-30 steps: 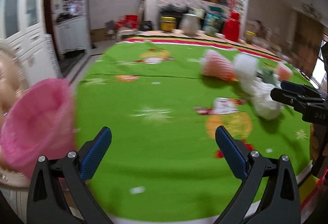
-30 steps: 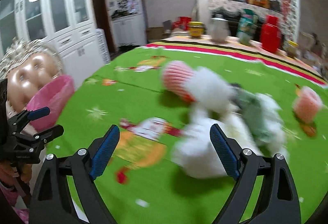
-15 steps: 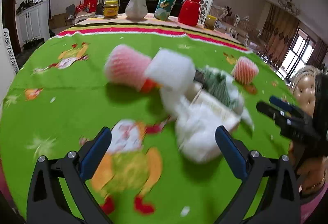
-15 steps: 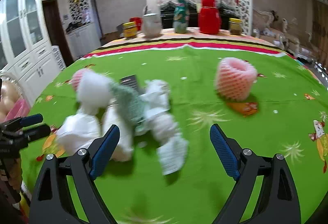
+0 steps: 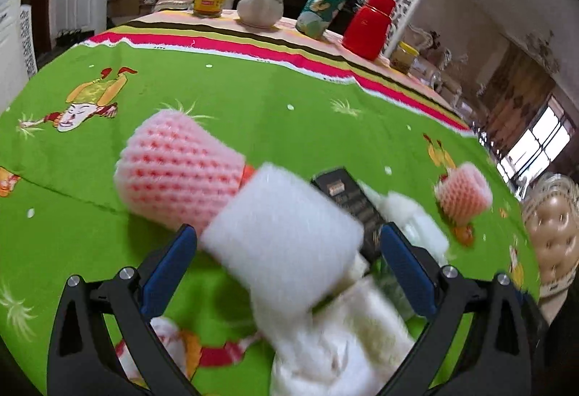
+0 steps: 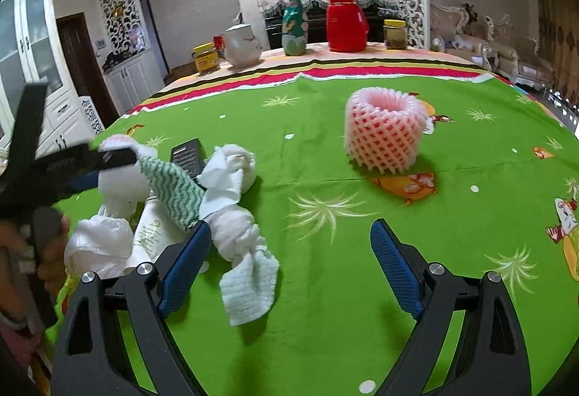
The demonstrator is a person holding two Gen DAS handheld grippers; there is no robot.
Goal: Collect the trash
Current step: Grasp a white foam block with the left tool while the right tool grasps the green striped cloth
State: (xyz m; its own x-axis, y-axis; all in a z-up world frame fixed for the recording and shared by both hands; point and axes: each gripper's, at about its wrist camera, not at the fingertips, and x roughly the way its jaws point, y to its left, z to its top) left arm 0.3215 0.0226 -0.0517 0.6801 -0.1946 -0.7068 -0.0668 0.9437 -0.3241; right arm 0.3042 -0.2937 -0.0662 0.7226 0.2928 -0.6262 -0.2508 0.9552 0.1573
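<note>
Trash lies heaped on the green worktop; the white foam block sits between the released left gripper; centre it, clench gently; the right gripper hangs released near the crumpled tissue.

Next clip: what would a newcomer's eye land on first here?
The white foam block, filling the space between the open left gripper's fingers, atop a heap of crumpled tissues. Then the pink foam net, standing alone on the green tablecloth ahead of the open right gripper.
</note>
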